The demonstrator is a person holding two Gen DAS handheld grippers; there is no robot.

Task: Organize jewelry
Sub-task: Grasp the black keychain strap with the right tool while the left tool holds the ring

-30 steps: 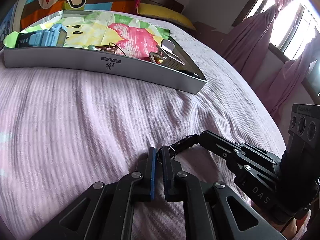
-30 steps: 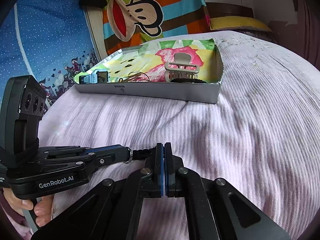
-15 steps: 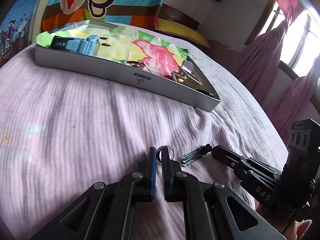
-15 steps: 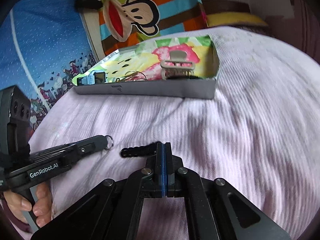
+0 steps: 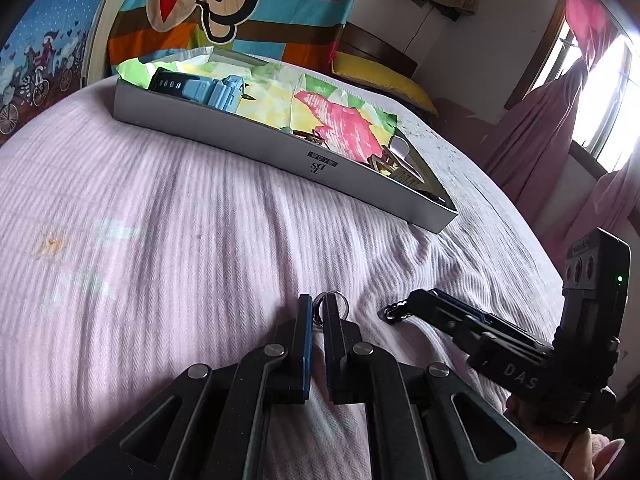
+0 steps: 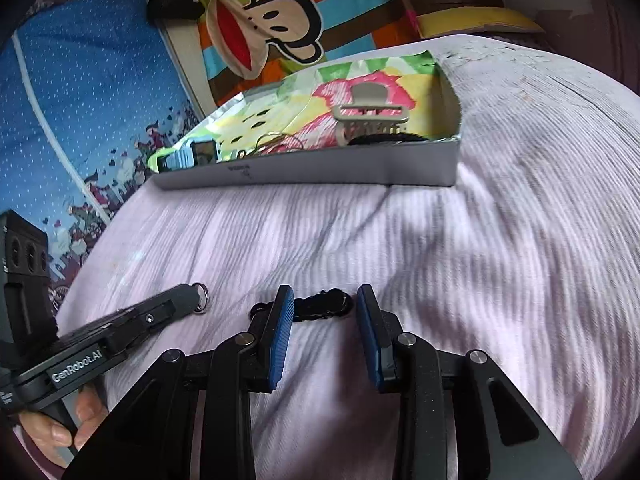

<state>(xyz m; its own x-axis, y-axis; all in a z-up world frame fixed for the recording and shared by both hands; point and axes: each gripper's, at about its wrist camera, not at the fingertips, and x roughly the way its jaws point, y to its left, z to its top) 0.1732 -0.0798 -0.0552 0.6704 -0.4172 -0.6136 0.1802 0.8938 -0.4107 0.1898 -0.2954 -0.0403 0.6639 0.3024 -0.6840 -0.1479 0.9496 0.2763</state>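
- Left gripper (image 5: 317, 312): fingers nearly closed, pinching a small metal key ring (image 5: 332, 300) that pokes out just past the fingertips.
- Right gripper (image 6: 323, 304): fingers spread wide, holding nothing. A black braided cord (image 6: 320, 307) lies on the pink bedspread (image 6: 480, 260) between the fingertips, one end poking out beyond the left-hand finger.
- Ring and cord sit apart; whether they belong together I cannot tell.
- Grey tray (image 6: 360, 166) stands well beyond both sets of fingertips; it holds a hair claw (image 6: 370, 114), a blue watch (image 5: 208, 90) and thin wire hoops (image 6: 280, 142).
- Step in hand, as I judge it: carry the ring to the tray. Keep the pinch firm, as a thin ring slips sideways easily. Lift clear of the tray wall before lowering; release low over a bare patch.
- Cord next: close on its middle so neither end drags.
- Against half a second ago: right fingers were shut on the cord end, now wide open with the cord dropped. Left grip on the ring unchanged.
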